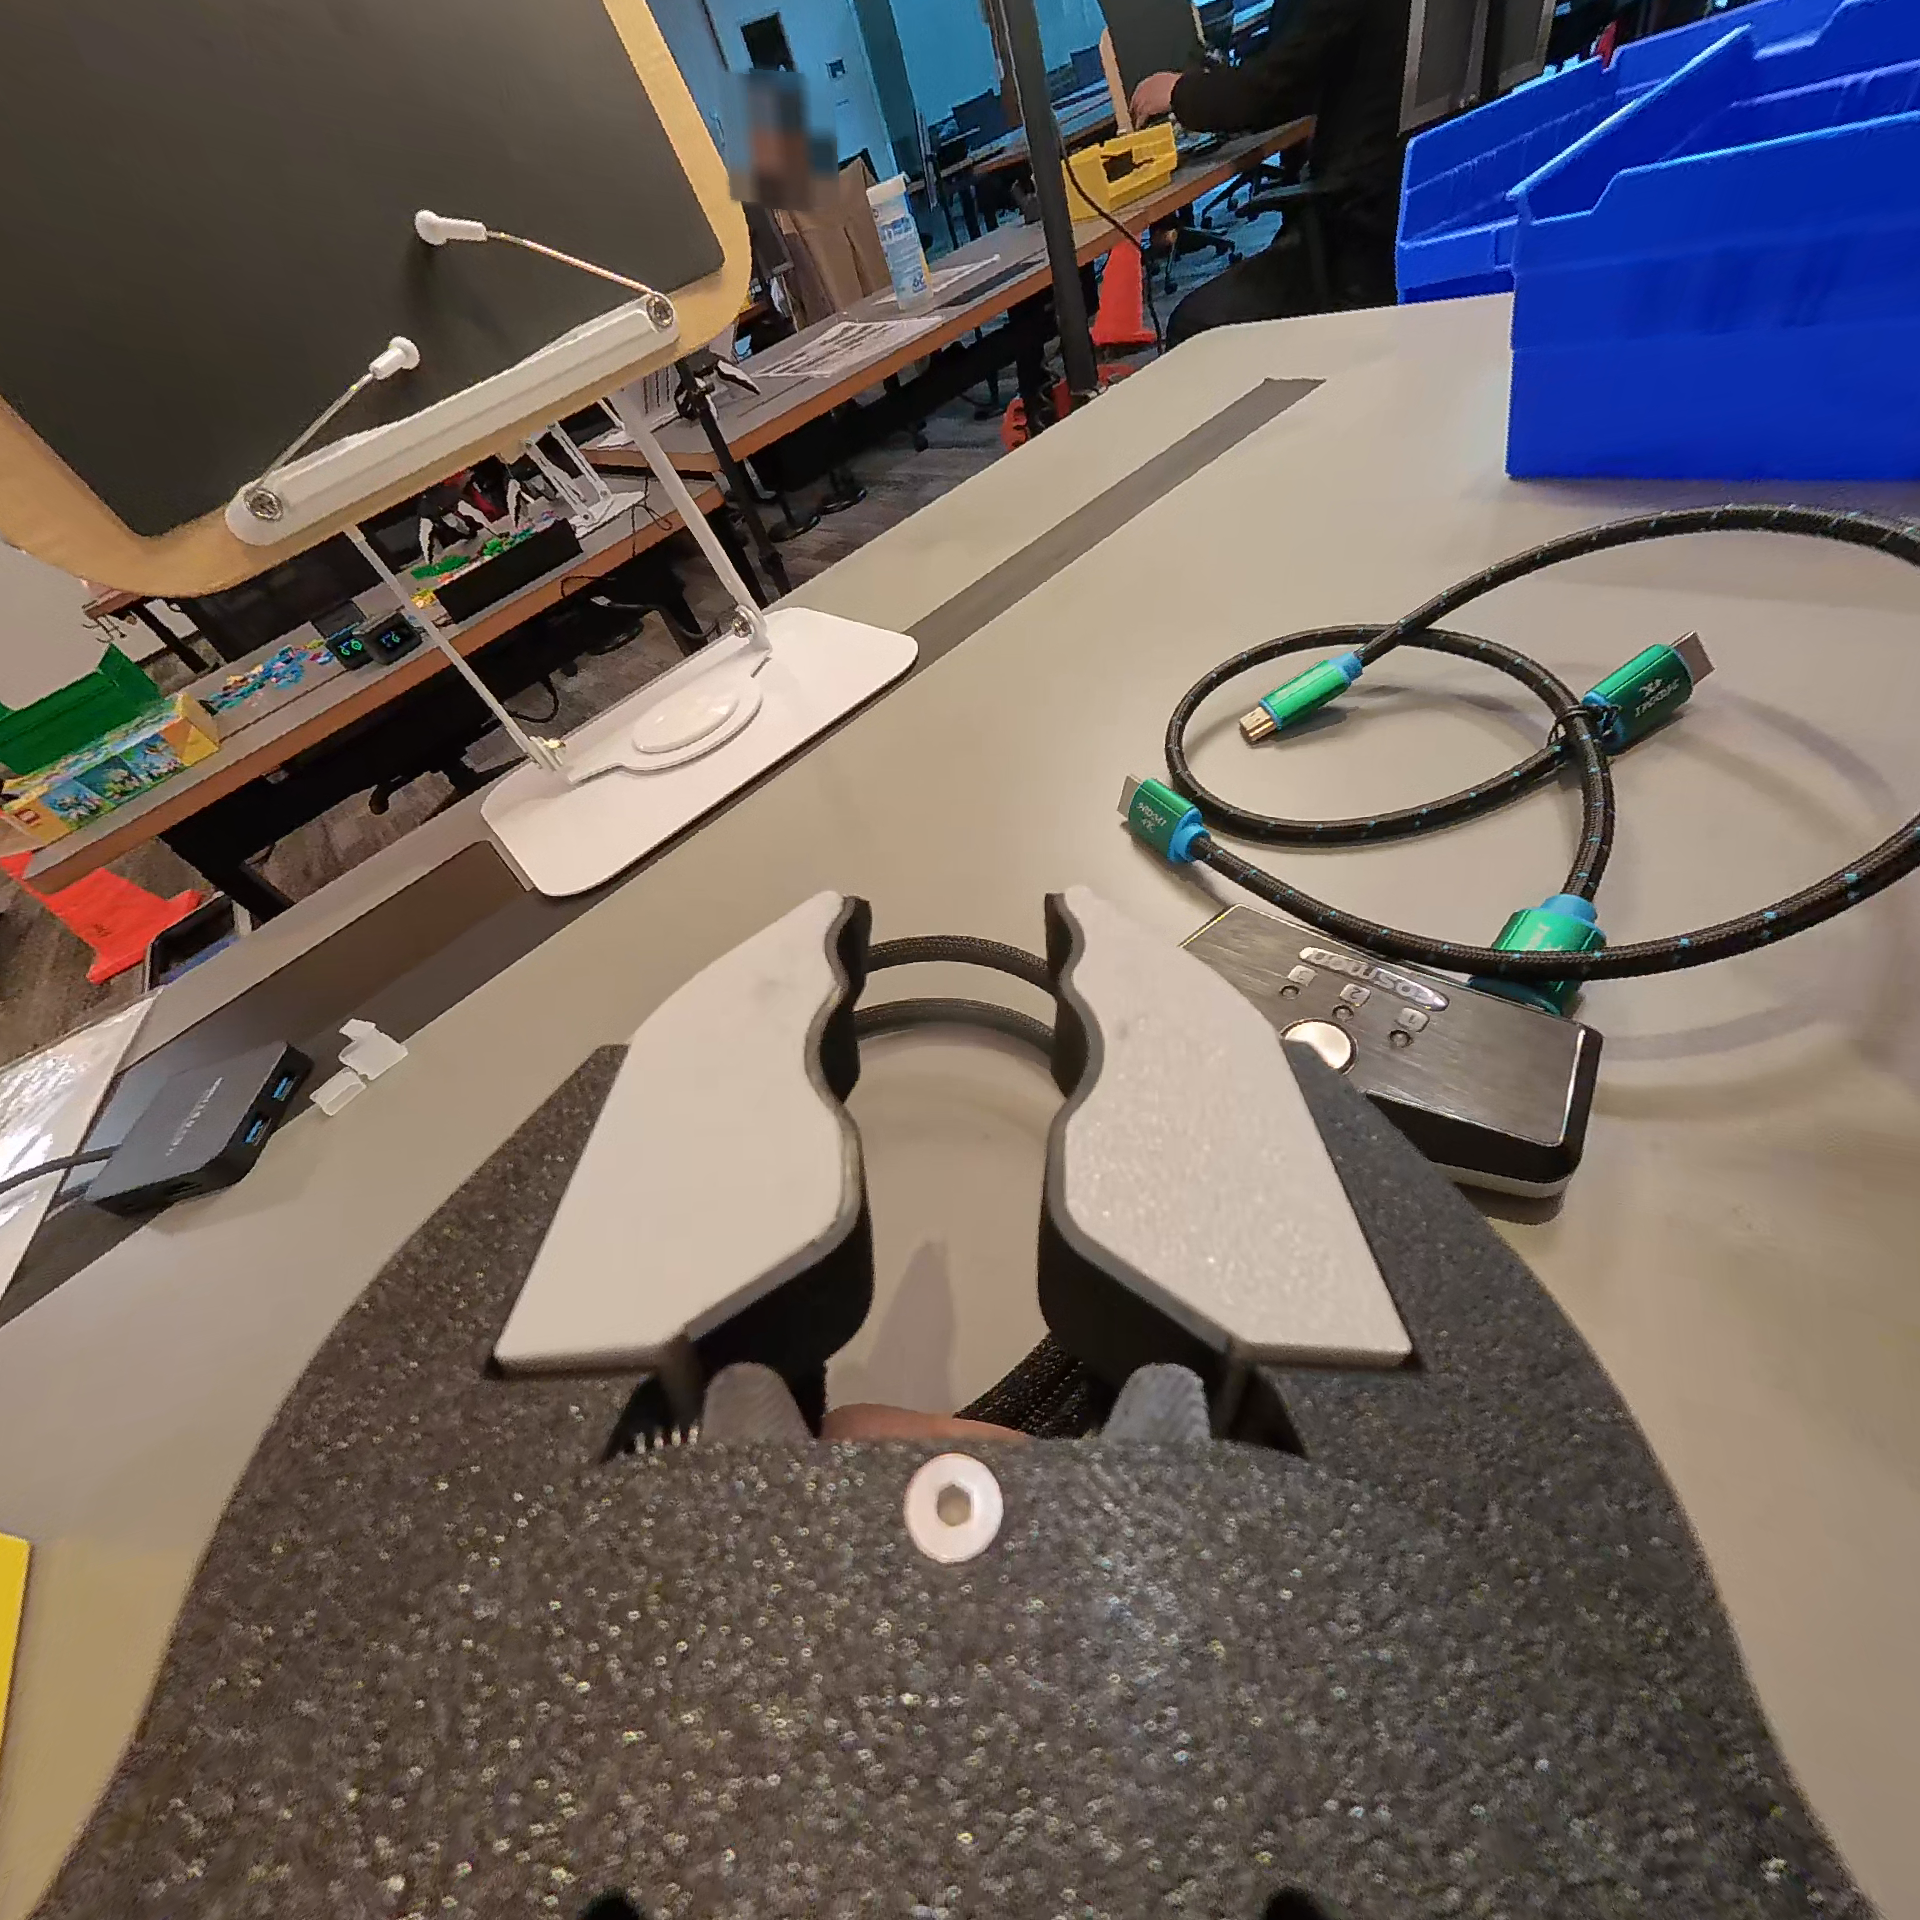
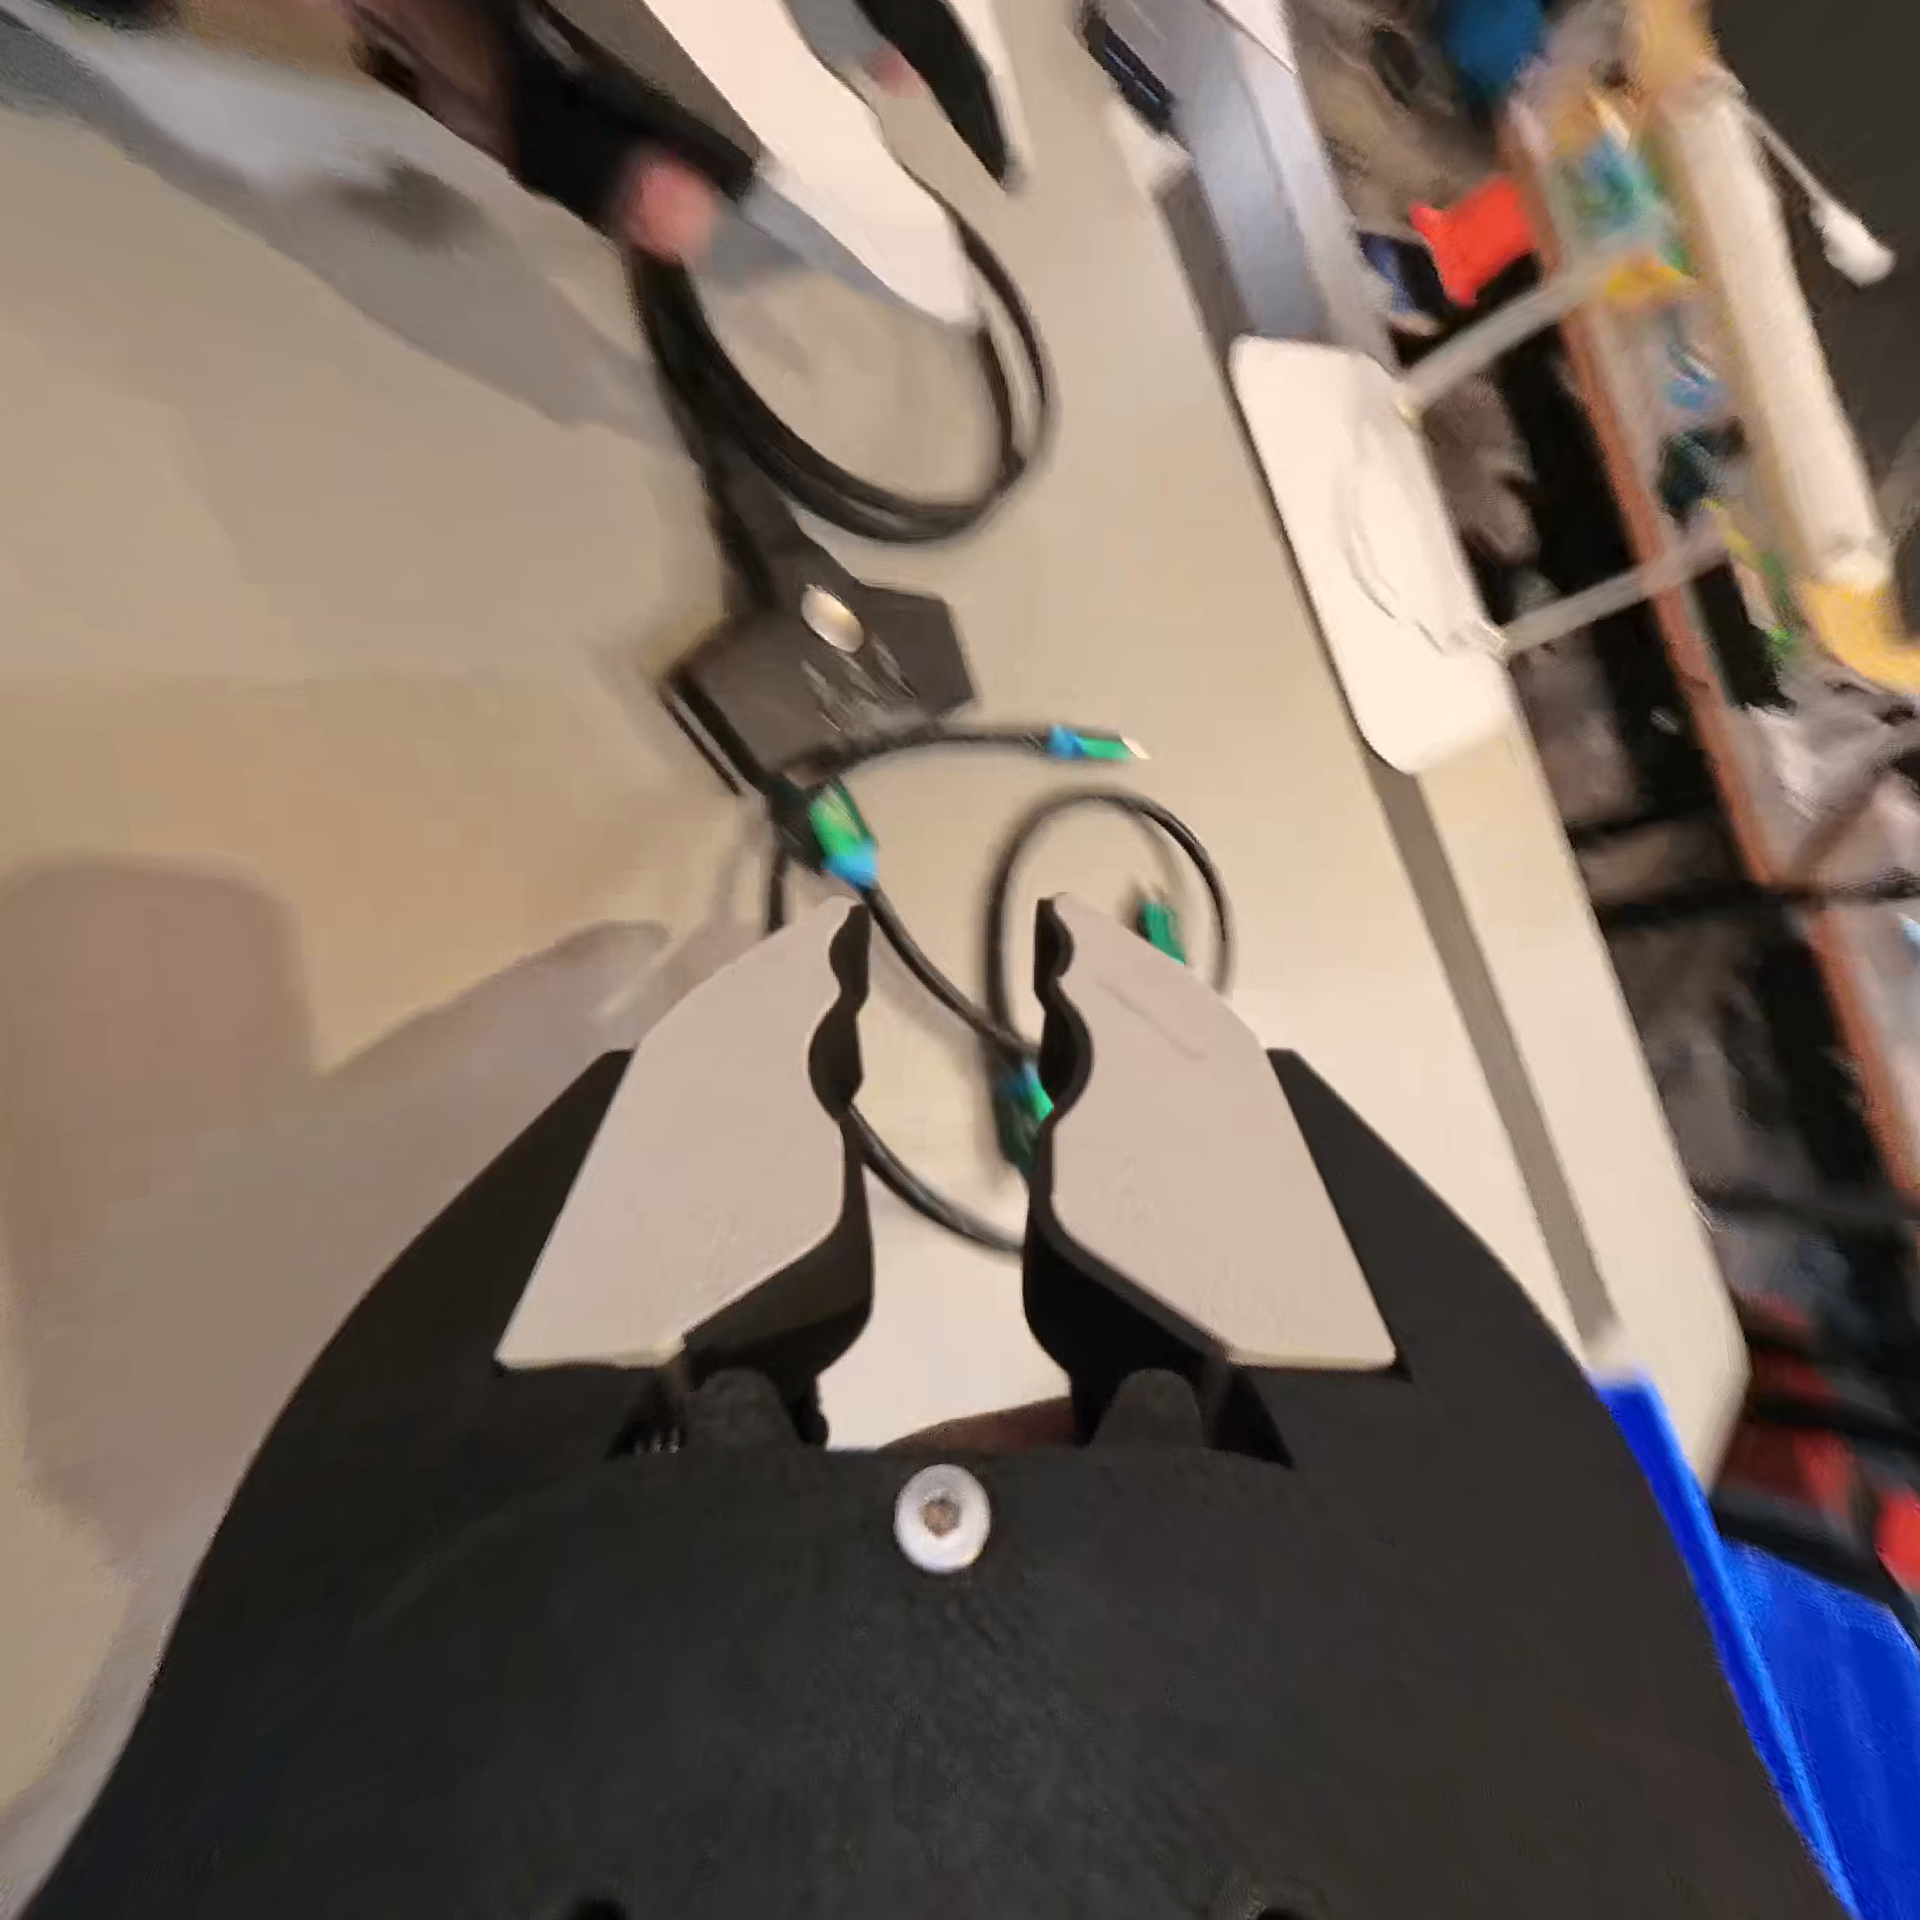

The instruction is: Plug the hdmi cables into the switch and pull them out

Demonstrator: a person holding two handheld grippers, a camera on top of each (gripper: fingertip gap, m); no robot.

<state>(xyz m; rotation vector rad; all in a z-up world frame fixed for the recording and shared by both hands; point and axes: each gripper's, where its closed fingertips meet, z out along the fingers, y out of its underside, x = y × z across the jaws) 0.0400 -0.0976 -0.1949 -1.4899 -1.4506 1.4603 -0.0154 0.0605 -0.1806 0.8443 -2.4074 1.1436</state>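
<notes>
While both tools (image 1: 951, 920) (image 2: 953, 920) gape empty, only the left view shows the USB hub (image 1: 192, 1127).

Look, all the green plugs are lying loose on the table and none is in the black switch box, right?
Not quite. One green plug is already in the black switch box; the left wrist view shows it. The other green plugs do lie loose on the table.

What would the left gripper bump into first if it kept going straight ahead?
Probably the two black cable loops crossing between its fingers. The left gripper is open and points right at them. Past them is bare table, but how high the fingers sit above the cables is hard to judge.
</notes>
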